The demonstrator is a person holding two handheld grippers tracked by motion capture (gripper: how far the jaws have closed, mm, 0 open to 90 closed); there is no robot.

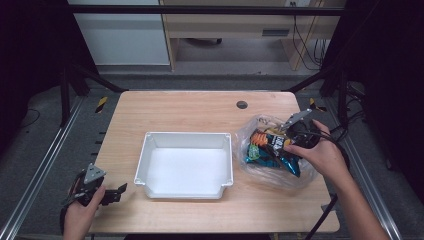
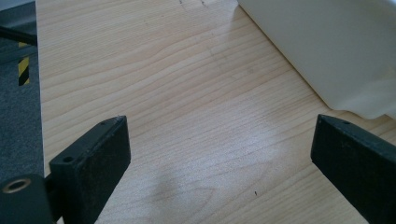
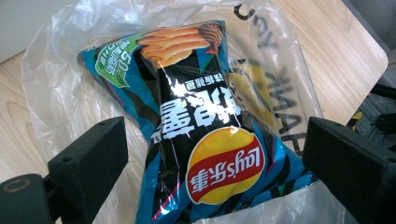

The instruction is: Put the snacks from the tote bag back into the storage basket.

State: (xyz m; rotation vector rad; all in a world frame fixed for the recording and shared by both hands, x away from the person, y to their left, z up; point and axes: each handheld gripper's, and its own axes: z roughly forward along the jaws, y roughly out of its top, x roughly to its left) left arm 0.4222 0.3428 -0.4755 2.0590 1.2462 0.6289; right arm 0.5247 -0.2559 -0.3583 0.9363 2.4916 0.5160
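Observation:
A blue and black bag of crisps [image 1: 267,150] lies on a crumpled clear plastic bag [image 1: 250,131] at the right of the wooden table. My right gripper [image 1: 292,135], held in a hand, hovers just over the crisps from the far right side. In the right gripper view the crisps bag [image 3: 196,107] sits between the jaws of the right gripper [image 3: 217,137], which is open wide and not touching it. My left gripper [image 1: 116,193] rests at the table's front left corner. It is open over bare wood [image 2: 219,135] with nothing in it.
A white rectangular tray [image 1: 187,136] stands empty in the middle of the table, and its corner [image 2: 327,46] lies just beyond the left gripper. A small round hole [image 1: 242,105] is in the table's far side. Dark frame posts flank the table.

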